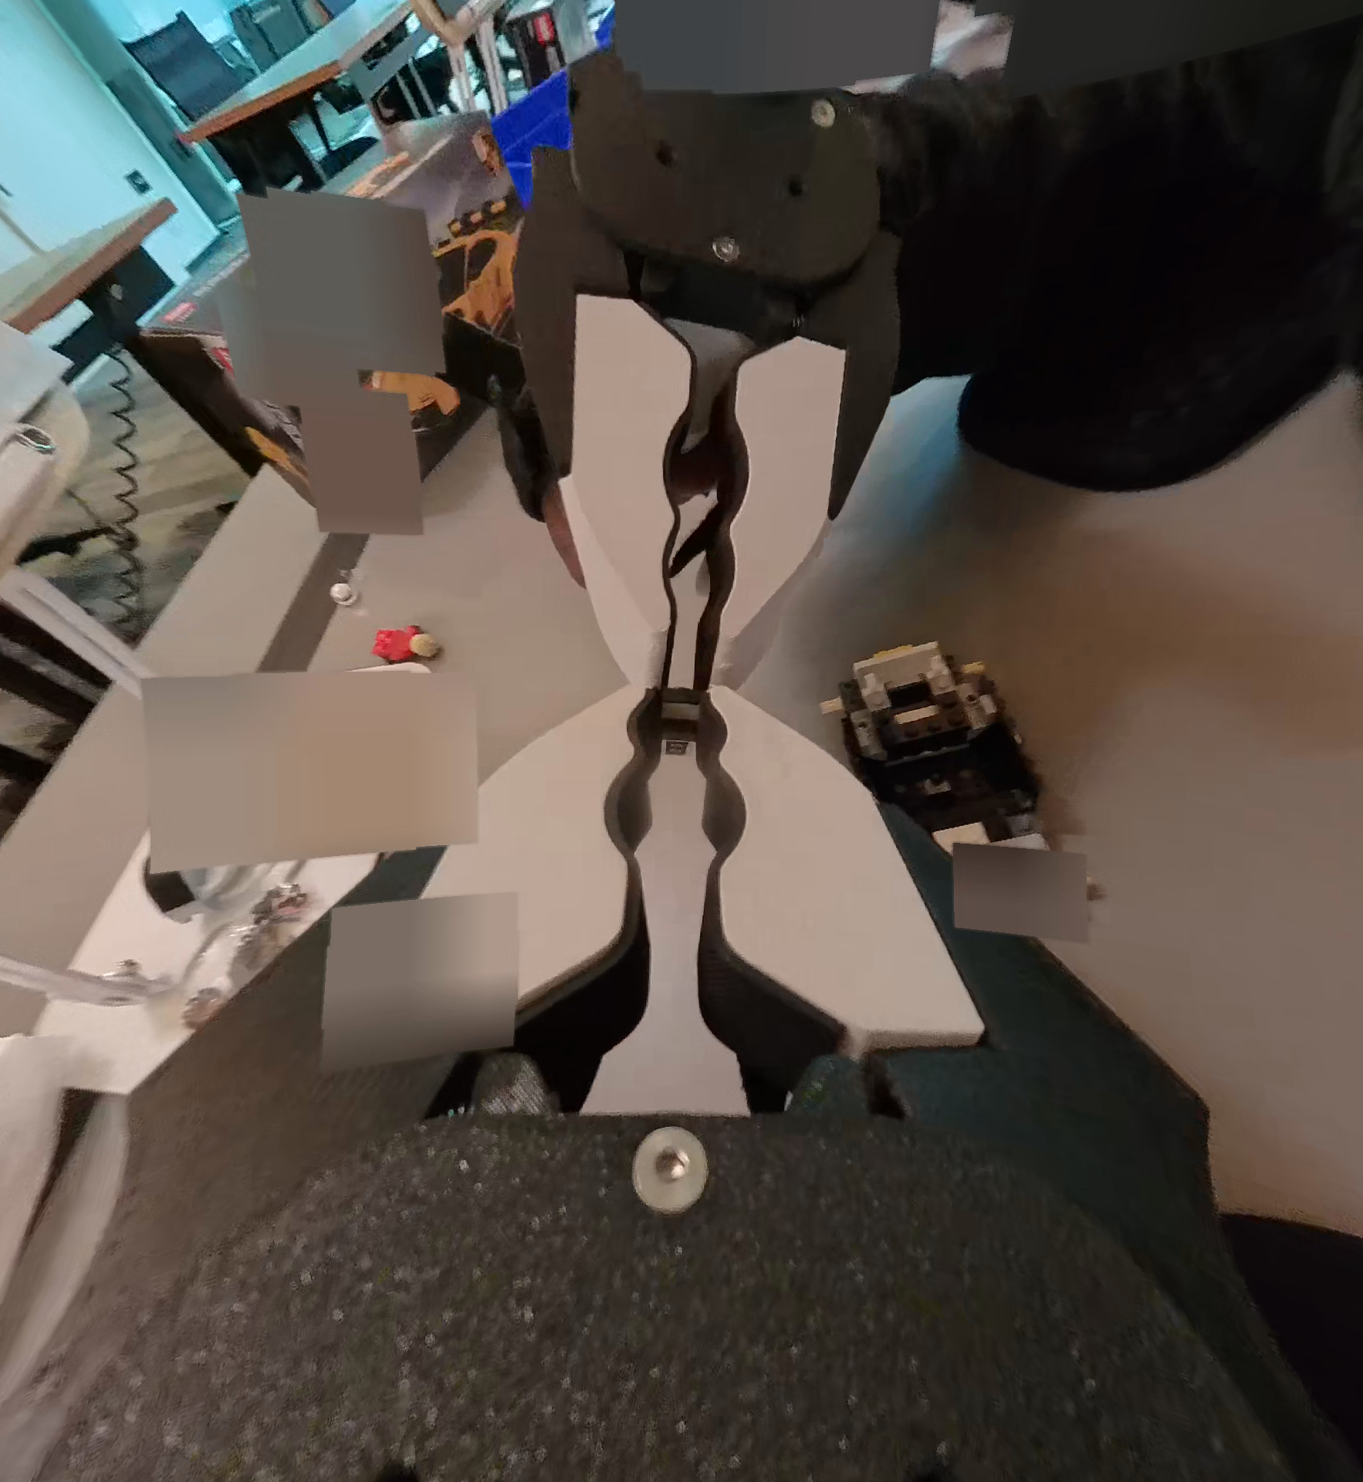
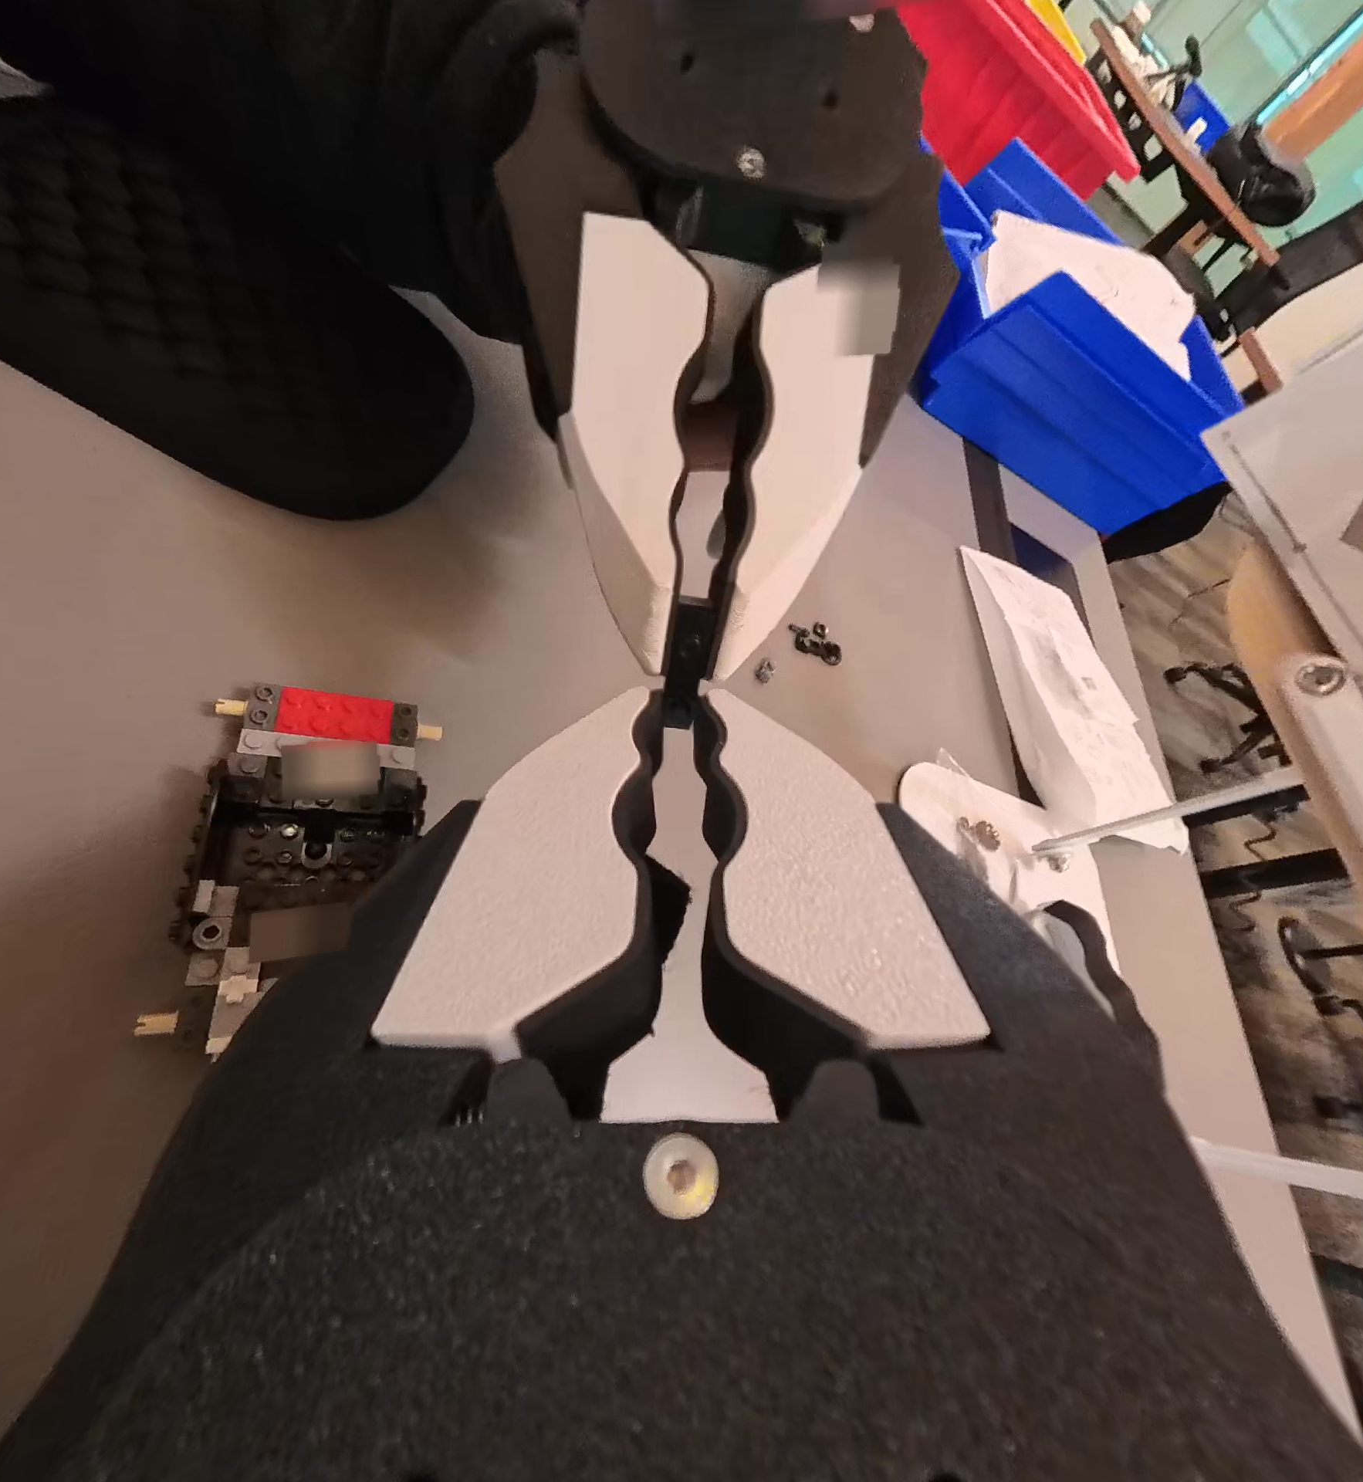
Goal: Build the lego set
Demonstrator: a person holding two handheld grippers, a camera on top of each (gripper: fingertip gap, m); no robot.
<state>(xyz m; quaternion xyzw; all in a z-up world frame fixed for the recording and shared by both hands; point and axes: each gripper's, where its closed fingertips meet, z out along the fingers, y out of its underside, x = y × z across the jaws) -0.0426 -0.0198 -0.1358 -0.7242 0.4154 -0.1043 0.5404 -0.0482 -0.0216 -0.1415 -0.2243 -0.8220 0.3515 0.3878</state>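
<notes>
My two grippers meet tip to tip above the grey table [image 1: 1143, 641]. My left gripper [image 1: 678, 716] is shut on a small black and grey lego piece [image 1: 679, 728]. My right gripper [image 2: 678, 716] is shut on the near end of a small black lego piece [image 2: 689, 641], and the left gripper [image 2: 691, 633] pinches its far end. I cannot tell whether this is one piece or two pressed together. The right gripper also shows in the left wrist view [image 1: 690, 670]. The partly built black lego model [image 2: 317, 818] with a red plate lies on the table, also in the left wrist view [image 1: 935, 738].
Loose small black parts [image 2: 816, 641] and paper sheets [image 2: 1063, 666] lie to the right. Blue bins [image 2: 1063, 417] and a red bin [image 2: 1007, 88] stand at the table's edge. A red lego piece [image 1: 402, 644] and the set's box [image 1: 478, 273] lie beyond. A person's dark sleeve [image 2: 221, 281] rests on the table. The tips of both grippers are at nearly the same place.
</notes>
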